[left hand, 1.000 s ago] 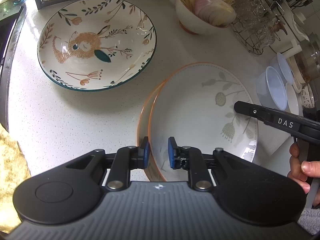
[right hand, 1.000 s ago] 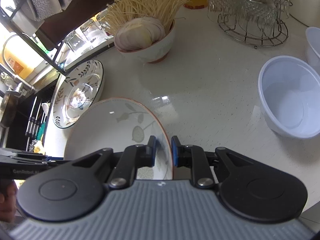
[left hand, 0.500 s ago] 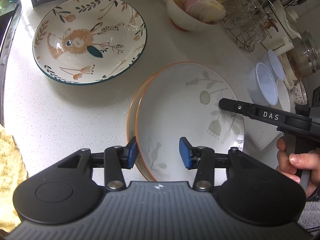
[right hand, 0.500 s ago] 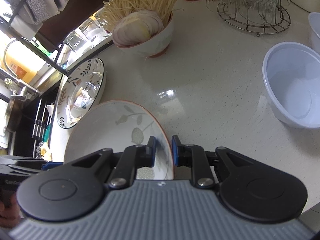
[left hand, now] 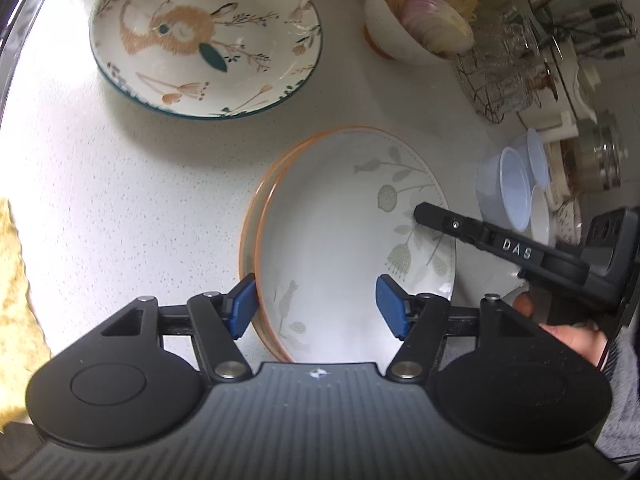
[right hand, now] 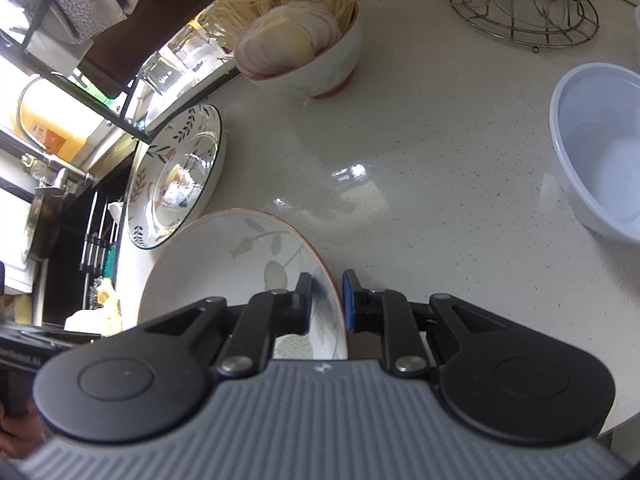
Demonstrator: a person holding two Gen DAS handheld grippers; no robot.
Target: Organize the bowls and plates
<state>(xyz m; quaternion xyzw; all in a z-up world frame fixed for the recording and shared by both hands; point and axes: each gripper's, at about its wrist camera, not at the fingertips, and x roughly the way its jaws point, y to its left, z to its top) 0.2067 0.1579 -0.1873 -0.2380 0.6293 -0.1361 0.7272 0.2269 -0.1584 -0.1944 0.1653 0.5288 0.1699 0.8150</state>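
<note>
— So, where does the right tool stand?

— Its blue pads are pinched on the right-hand rim of the top orange-rimmed plate, one pad inside the rim, one outside. That plate sits on a second one like it, a little off-centre, both on the surface.

— And the left tool?

— Spread wide and holding nothing. Its pads straddle the near edge of the same stack, so the plates lie straight ahead of both tools, the right one nearer since it already grips.

— What's around it?

— Ahead and to the left, well apart, lies the rabbit-pattern bowl. Farther back is a bowl of noodles and sliced onion, then a wire rack of glasses. To the right, nested pale plastic bowls.

— Anything in the way?

— I'd judge the path to the rabbit bowl open; rightward, the plastic bowls stand near the plate's rim.
</note>
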